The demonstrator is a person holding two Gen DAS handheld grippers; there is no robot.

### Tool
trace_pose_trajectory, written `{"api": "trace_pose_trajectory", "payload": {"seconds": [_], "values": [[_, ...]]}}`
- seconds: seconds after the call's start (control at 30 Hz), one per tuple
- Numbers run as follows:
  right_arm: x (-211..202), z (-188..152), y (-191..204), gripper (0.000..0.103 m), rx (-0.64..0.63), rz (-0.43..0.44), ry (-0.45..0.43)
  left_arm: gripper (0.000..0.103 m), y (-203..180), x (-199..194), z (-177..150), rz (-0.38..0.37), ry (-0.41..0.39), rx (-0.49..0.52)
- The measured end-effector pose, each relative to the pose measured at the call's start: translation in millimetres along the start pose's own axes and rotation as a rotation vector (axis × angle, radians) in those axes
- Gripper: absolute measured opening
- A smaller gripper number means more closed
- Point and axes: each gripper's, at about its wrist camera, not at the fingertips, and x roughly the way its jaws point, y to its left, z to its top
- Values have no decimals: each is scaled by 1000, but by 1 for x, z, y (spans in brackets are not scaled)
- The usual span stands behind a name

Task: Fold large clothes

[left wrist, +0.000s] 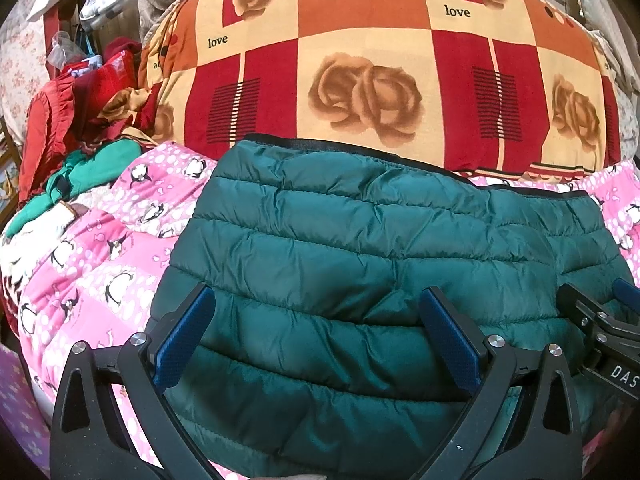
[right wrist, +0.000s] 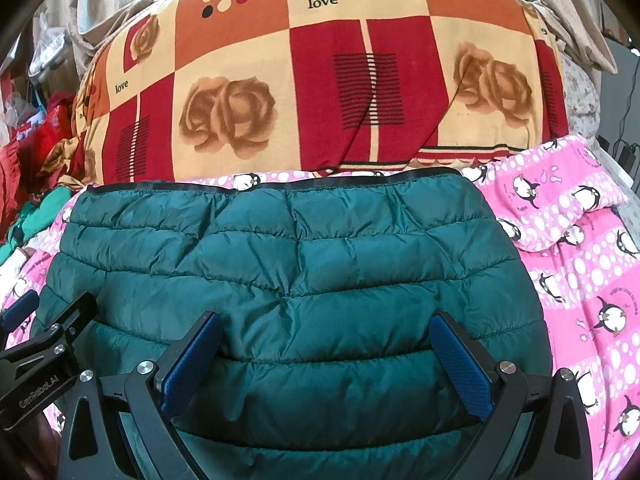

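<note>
Only leftward: red clothes (left wrist: 60,120) beyond jacket (left wrist: 360,260).

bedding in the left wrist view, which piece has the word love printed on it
The red and orange rose-patterned blanket piled at the back. The pink cover beneath the green puffer jacket shows penguins and white dots instead.

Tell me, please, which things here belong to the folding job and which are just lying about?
Job: green jacket, left tool, right tool.
Lying about: rose blanket, penguin sheet, red clothes, green garment.
</note>
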Motion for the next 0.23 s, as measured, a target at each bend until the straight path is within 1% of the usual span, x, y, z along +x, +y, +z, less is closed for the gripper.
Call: {"api": "trace_pose_trajectory", "payload": {"seconds": [0.13,0.23], "values": [[4,0,0,103,-9,12,26,102,0,-3,0,-8,-17,23],[2,2,-2,103,-14,21,28,102,9,-8,5,-27,-21,14]]}}
